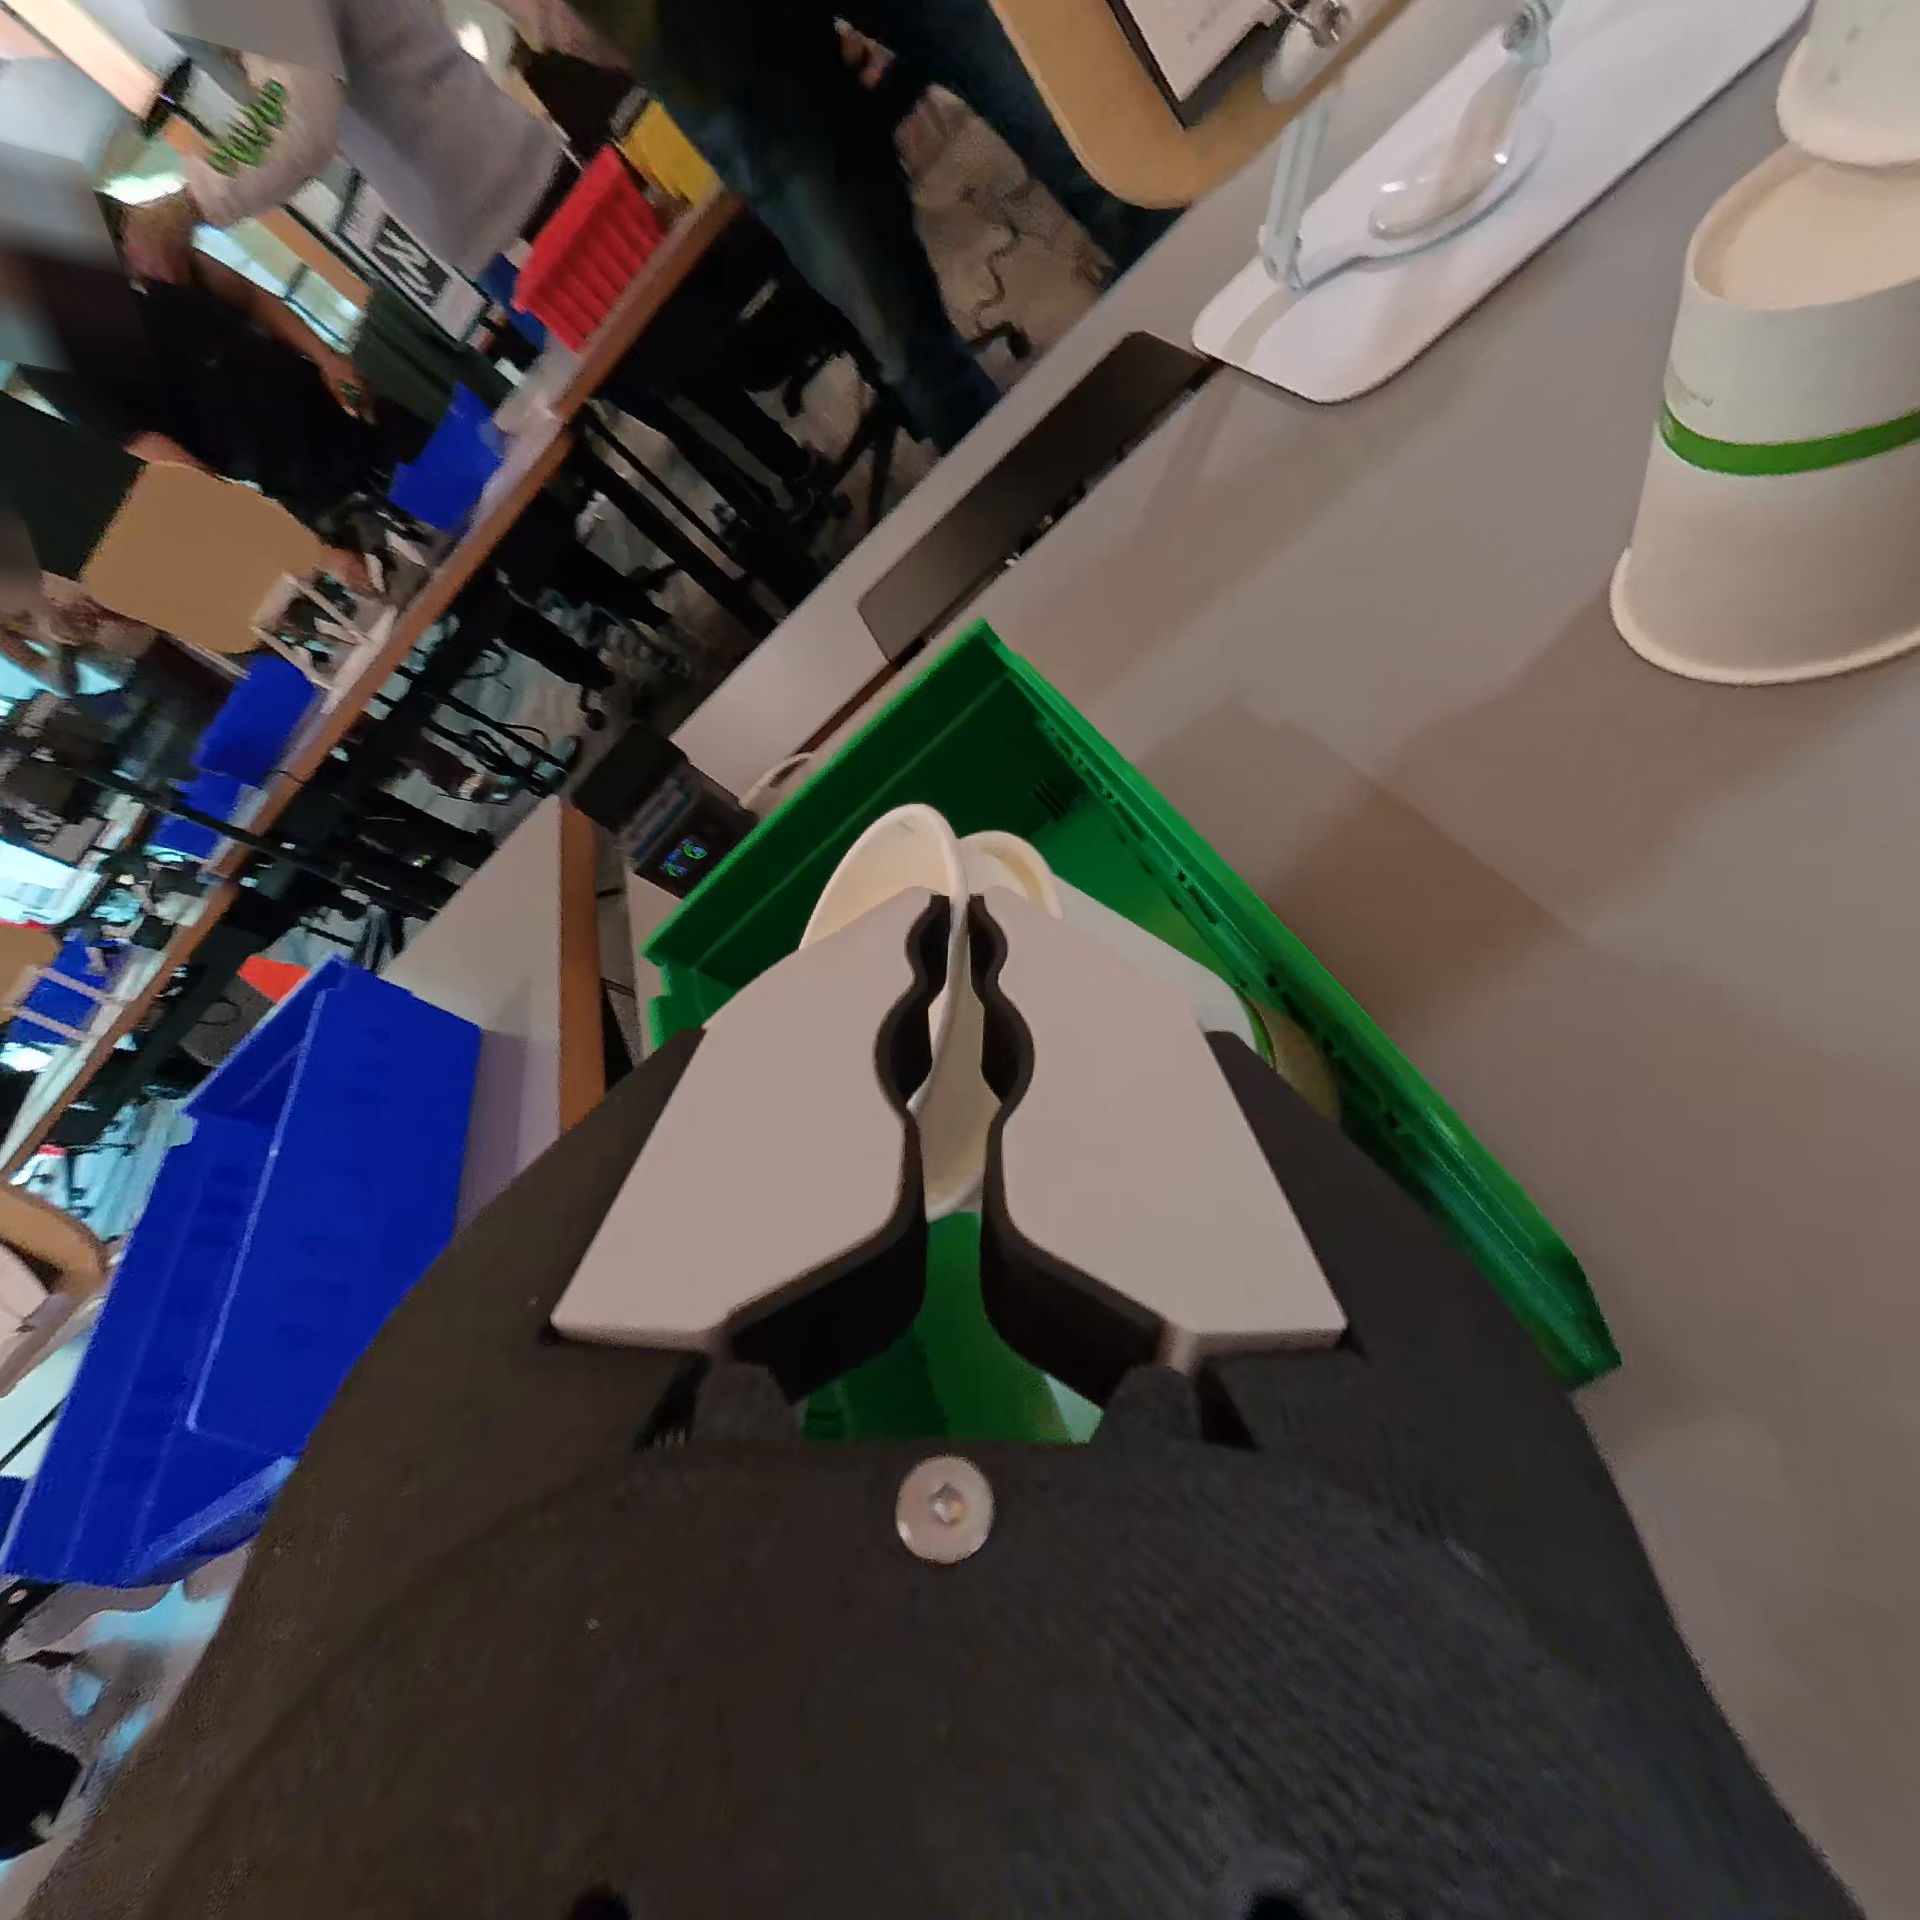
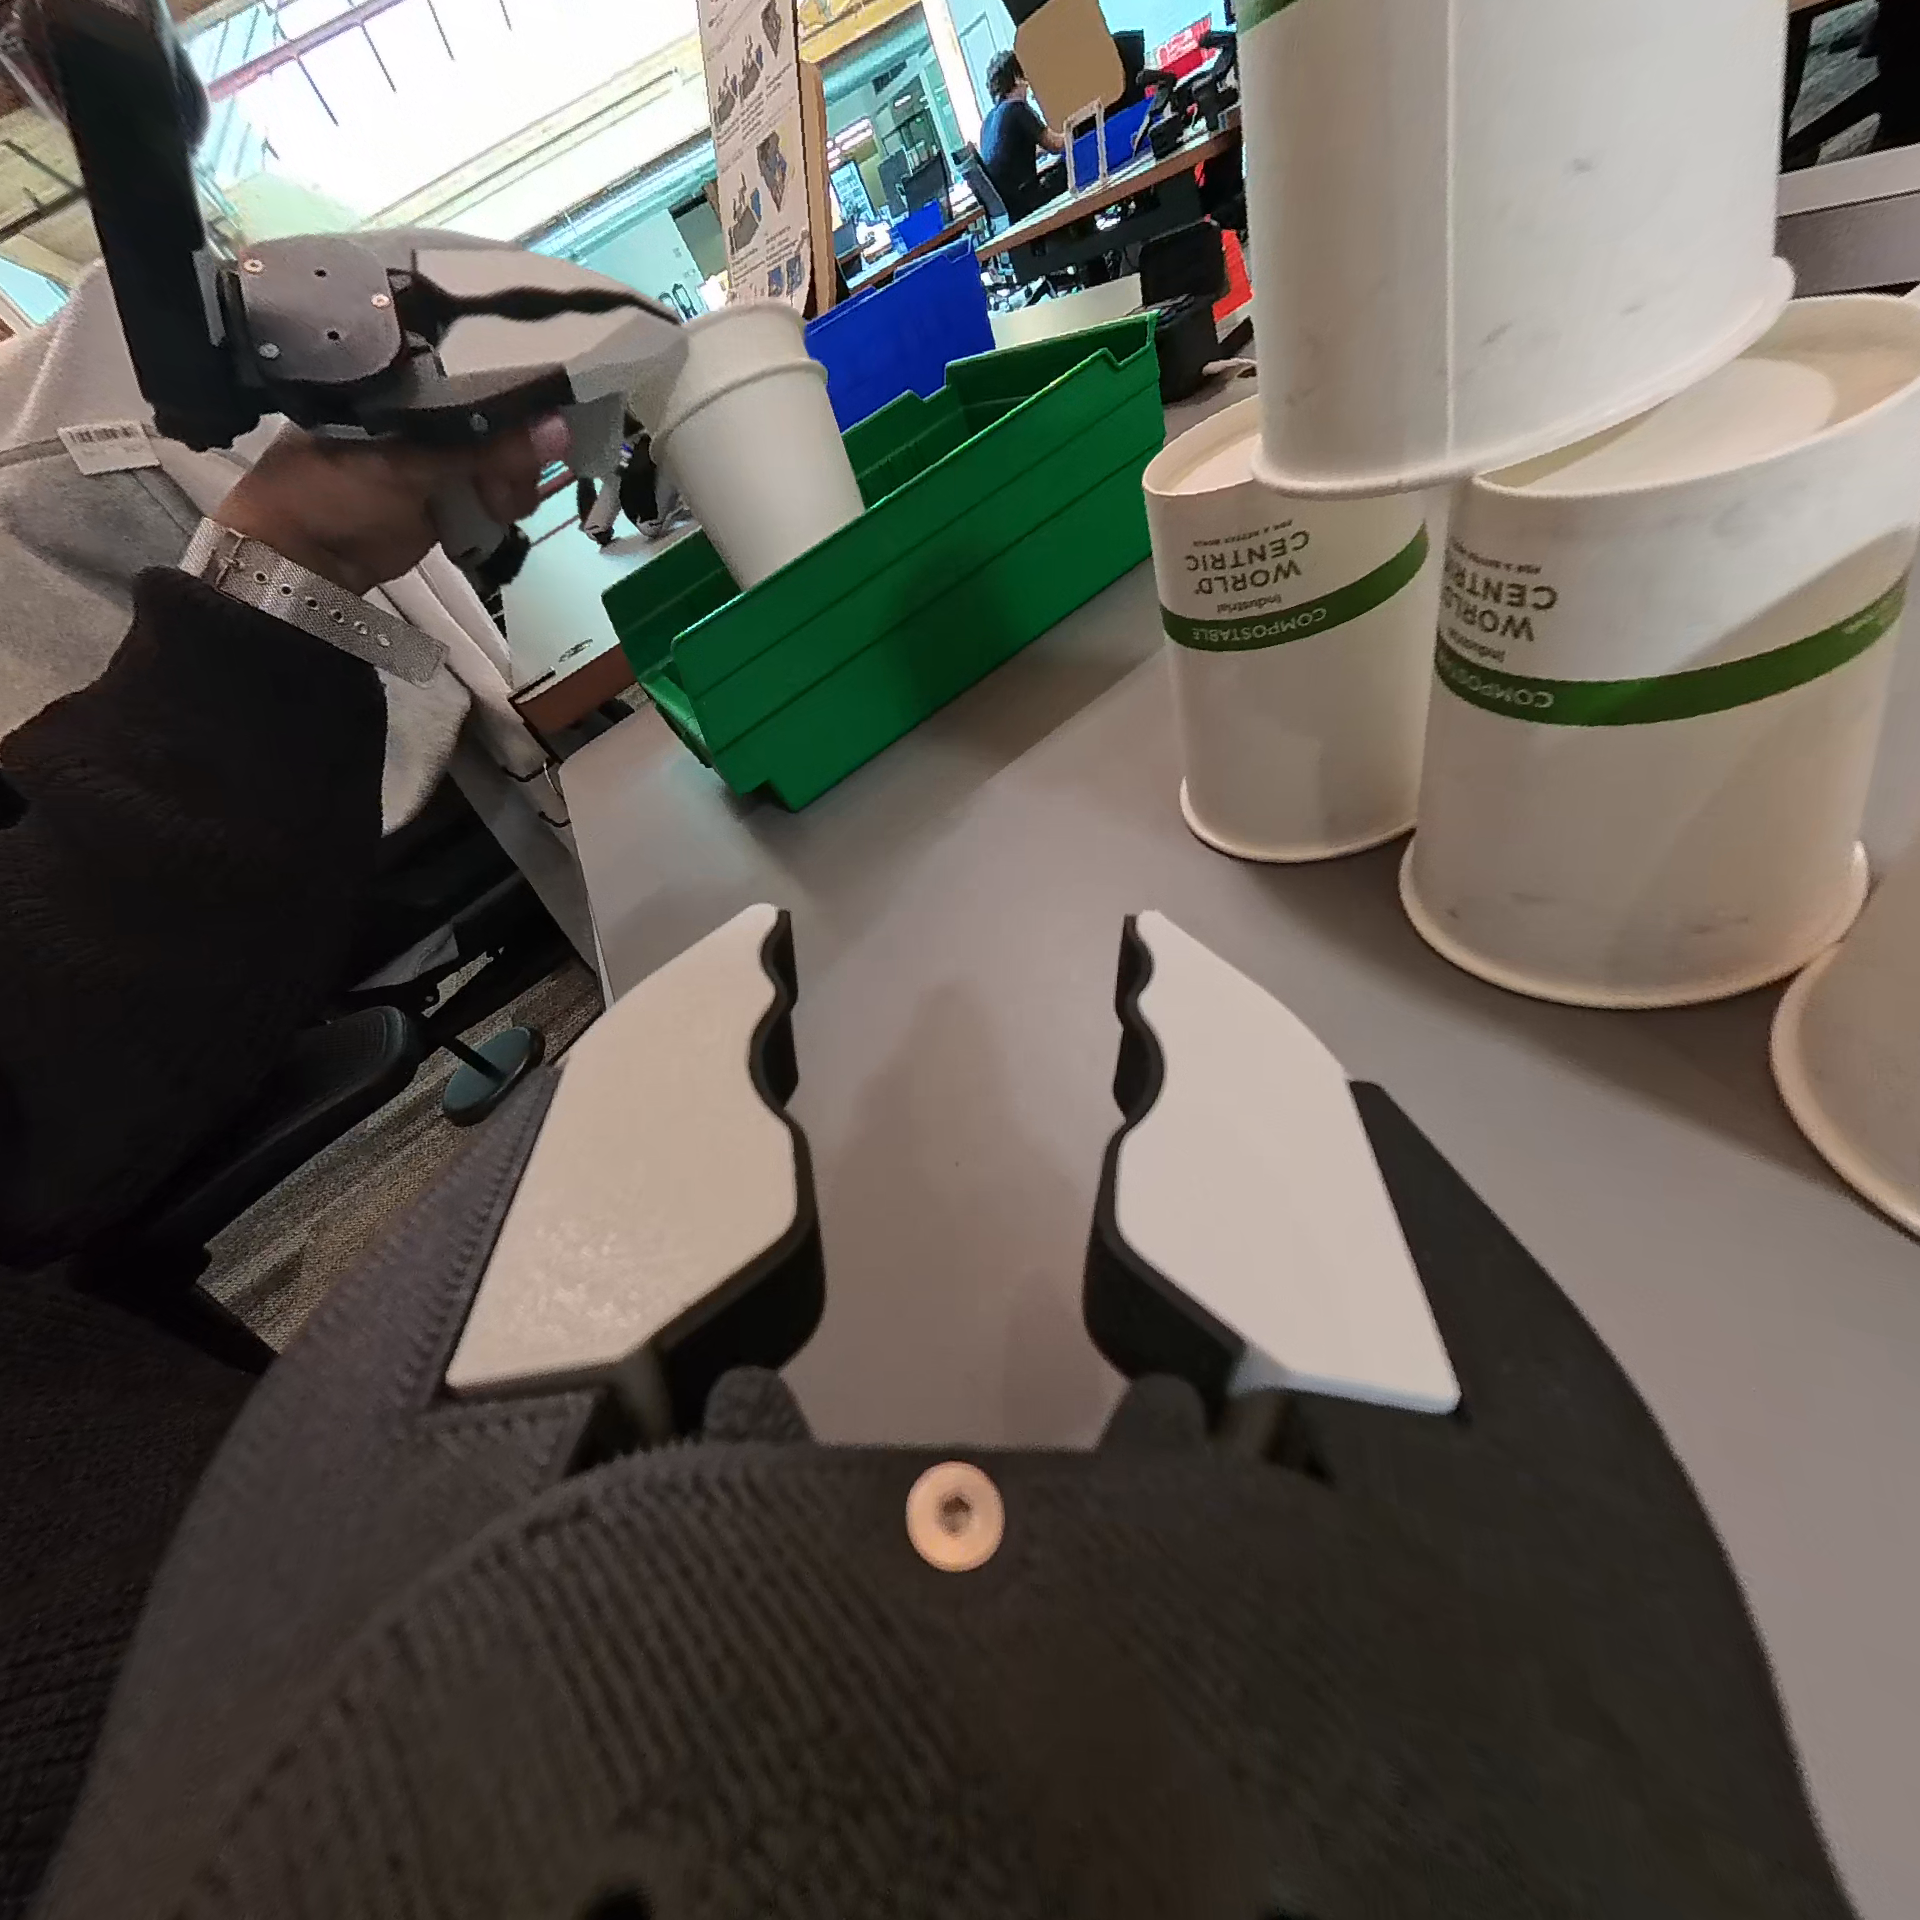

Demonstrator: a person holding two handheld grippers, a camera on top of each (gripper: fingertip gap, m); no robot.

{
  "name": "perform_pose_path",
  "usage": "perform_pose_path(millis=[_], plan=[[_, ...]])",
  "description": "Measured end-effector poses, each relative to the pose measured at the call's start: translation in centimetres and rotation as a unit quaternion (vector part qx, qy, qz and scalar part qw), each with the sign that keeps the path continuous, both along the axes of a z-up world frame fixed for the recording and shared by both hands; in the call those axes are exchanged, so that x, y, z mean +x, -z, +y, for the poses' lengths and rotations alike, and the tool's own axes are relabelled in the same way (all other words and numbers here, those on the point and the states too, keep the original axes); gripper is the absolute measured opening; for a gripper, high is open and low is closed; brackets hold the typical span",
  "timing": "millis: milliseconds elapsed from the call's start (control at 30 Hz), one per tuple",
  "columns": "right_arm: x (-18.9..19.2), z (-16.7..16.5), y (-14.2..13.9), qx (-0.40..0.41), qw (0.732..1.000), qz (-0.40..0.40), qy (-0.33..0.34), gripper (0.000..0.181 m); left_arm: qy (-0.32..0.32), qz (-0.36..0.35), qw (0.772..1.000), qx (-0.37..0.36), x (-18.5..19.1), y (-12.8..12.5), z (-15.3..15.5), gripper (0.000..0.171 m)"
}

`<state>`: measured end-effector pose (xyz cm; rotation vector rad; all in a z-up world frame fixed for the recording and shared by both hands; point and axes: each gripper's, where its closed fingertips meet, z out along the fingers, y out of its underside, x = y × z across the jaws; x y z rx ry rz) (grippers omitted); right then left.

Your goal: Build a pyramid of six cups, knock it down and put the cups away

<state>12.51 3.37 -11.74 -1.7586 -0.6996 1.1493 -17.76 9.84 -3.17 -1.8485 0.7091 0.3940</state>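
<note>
My left gripper (image 1: 964, 920) is shut on the rim of a white paper cup (image 1: 894, 873) and holds it upright over the green plastic bin (image 1: 1226, 914). In the right wrist view the same cup (image 2: 753, 436) hangs from the left gripper (image 2: 634, 353), its bottom down inside the green bin (image 2: 914, 613). My right gripper (image 2: 956, 935) is open and empty, low over the grey table (image 2: 935, 852). Upside-down white cups with a green band (image 2: 1288, 634) stand to its right, one plain cup (image 2: 1475, 229) stacked on top of two of them.
A blue bin (image 1: 260, 1268) sits left of the green one and also shows in the right wrist view (image 2: 904, 332). A white tray with clear utensils (image 1: 1455, 197) lies at the far end of the table. A person's hand and sleeve (image 2: 208, 727) hold the left gripper. Desks and people fill the background.
</note>
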Motion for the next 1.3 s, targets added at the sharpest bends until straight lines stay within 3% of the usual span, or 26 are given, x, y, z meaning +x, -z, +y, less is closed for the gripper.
perform_pose_path(millis=[267,567,733,900,1033,1167,1300], plan=[[-0.1,0.0,0.0,0.0,1.0,-0.001,-0.001,0.06,-0.038,0.014,0.997,0.071,-0.9,-2.4,0.4,0.005],[-0.2,0.0,0.0,-0.001,1.0,0.002,-0.003,0.06,-0.06,-0.011,0.977,0.203,-0.2,-8.0,-0.3,0.005],[-0.3,-0.2,-0.1,-0.003,1.0,0.008,-0.008,0.061,0.02,-0.075,0.974,0.214,5.2,-10.1,-0.9,0.004],[-0.4,-0.4,-0.3,-0.004,1.0,0.014,-0.015,0.062,0.093,-0.08,0.971,0.208,12.1,-10.8,-1.6,0.005],[-0.9,-1.1,-0.9,-0.011,0.998,0.042,-0.039,0.071,0.162,-0.149,0.952,0.213,18.6,-11.4,-2.9,0.004],[-1.5,-1.9,-2.4,-0.044,0.99,0.115,-0.063,0.088,0.222,-0.222,0.929,0.197,24.4,-11.2,-4.7,0.004],[-0.6,-2.4,-5.9,-0.082,0.96,0.251,-0.09,0.1,0.267,-0.296,0.9,0.174,28.7,-10.8,-6.7,0.004]])
